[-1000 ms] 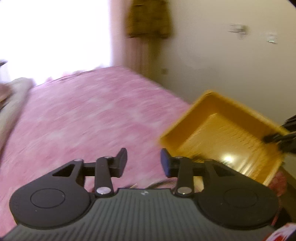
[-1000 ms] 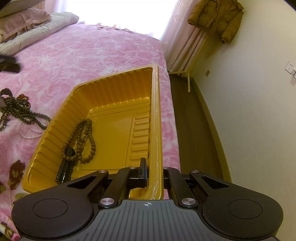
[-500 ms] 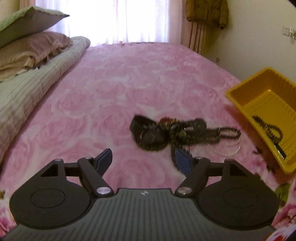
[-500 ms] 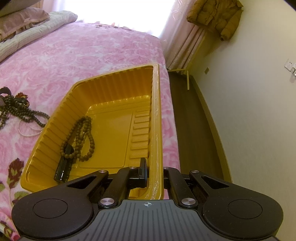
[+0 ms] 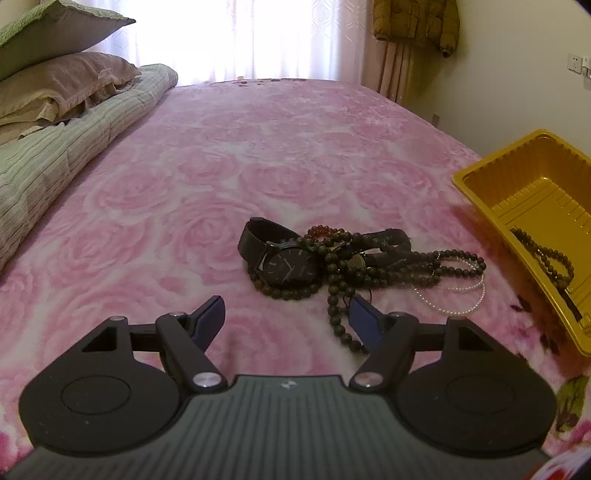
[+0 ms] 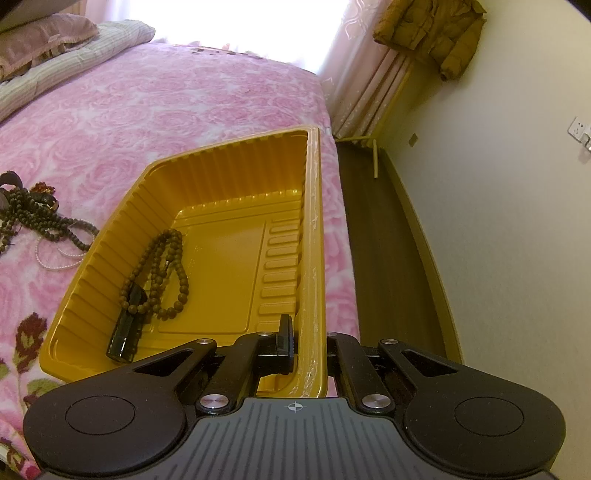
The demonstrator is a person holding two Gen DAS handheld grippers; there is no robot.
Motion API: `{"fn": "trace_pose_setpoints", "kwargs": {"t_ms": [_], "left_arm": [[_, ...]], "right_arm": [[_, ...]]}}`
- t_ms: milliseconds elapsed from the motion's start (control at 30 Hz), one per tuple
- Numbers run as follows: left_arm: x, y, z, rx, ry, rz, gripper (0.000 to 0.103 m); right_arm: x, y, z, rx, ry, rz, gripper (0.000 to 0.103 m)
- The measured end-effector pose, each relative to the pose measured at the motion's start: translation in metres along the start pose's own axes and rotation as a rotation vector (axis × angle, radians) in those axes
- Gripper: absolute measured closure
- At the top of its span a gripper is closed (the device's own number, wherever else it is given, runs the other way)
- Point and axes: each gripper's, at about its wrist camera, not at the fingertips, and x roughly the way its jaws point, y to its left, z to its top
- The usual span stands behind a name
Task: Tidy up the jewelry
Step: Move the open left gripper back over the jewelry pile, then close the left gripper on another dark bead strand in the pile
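Note:
A tangled pile of jewelry lies on the pink bed: a black watch, dark bead strands and a thin pearl strand. My left gripper is open and empty just in front of the pile, its right finger beside a trailing bead strand. My right gripper is shut on the right wall of the yellow tray. The tray holds a brown bead necklace with a black tassel. The pile also shows in the right wrist view.
Pillows and a folded striped quilt lie at the bed's far left. The bed's right edge drops to a dark wooden floor beside the wall. A brown jacket hangs near the curtain.
My left gripper swung left from the tray to face the jewelry pile, opened wider and came closer to it. My right gripper kept its grip on the tray wall.

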Motion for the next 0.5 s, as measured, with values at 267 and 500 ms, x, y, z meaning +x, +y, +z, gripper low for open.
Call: {"fn": "trace_pose_setpoints", "kwargs": {"t_ms": [267,500], "left_arm": [[0.015,-0.018,-0.001,0.043,0.007,-0.008,0.074],[0.03,-0.028,0.004,0.069,0.029,-0.018,0.084]], "right_arm": [[0.001,0.0,-0.001,-0.002,0.0,-0.001,0.1],[0.001,-0.001,-0.001,-0.001,0.002,-0.002,0.1]]}}
